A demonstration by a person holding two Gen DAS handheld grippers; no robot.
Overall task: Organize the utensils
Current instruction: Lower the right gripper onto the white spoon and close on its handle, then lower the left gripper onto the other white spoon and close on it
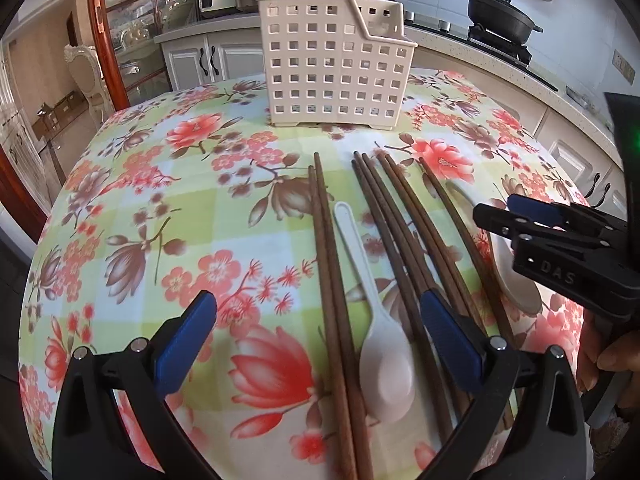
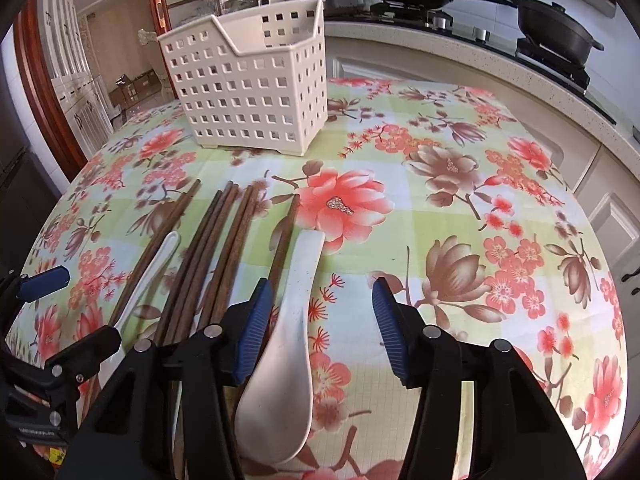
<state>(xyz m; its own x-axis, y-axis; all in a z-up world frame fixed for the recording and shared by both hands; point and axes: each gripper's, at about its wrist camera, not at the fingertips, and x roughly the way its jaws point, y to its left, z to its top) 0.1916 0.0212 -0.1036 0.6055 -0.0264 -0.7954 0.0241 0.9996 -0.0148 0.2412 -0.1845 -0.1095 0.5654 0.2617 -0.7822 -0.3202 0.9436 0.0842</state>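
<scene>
Chopsticks (image 1: 404,240) lie loose mid-frame in the left wrist view, fanned toward the basket (image 1: 334,68) at top centre; a separate pair (image 1: 332,280) sits just left of the small spoon (image 1: 384,344), which lies bowl-down toward the lower edge. The big spoon (image 2: 288,344) shows best in the right wrist view, lower centre, handle pointing up-frame, touching or nearly touching the outermost chopstick. Basket looks empty as far as its holes show; nothing sorted yet, prob. the very start.

Left gripper (image 1: 320,344) is spread wide w/ nothing in it; small spoon + chopstick pair lie btwn its fingers. Right gripper (image 2: 320,332) is also spread, holding nothing; its left pad (image 2: 256,320) sits at the big spoon's handle, the other pad over bare cloth (image 2: 480,208).

Risks, as I judge them: left jaws straddle several items, so closing could catch spoon + sticks together or roll a stick aside; round sticks prob. slip or scissor in a pinch. Smooth spoon may pivot if pinched off-centre. The two grippers are near each other at frame edges; they could bump. Cloth may bunch if pads dig in; a tilted drop could miss the basket opening.
</scene>
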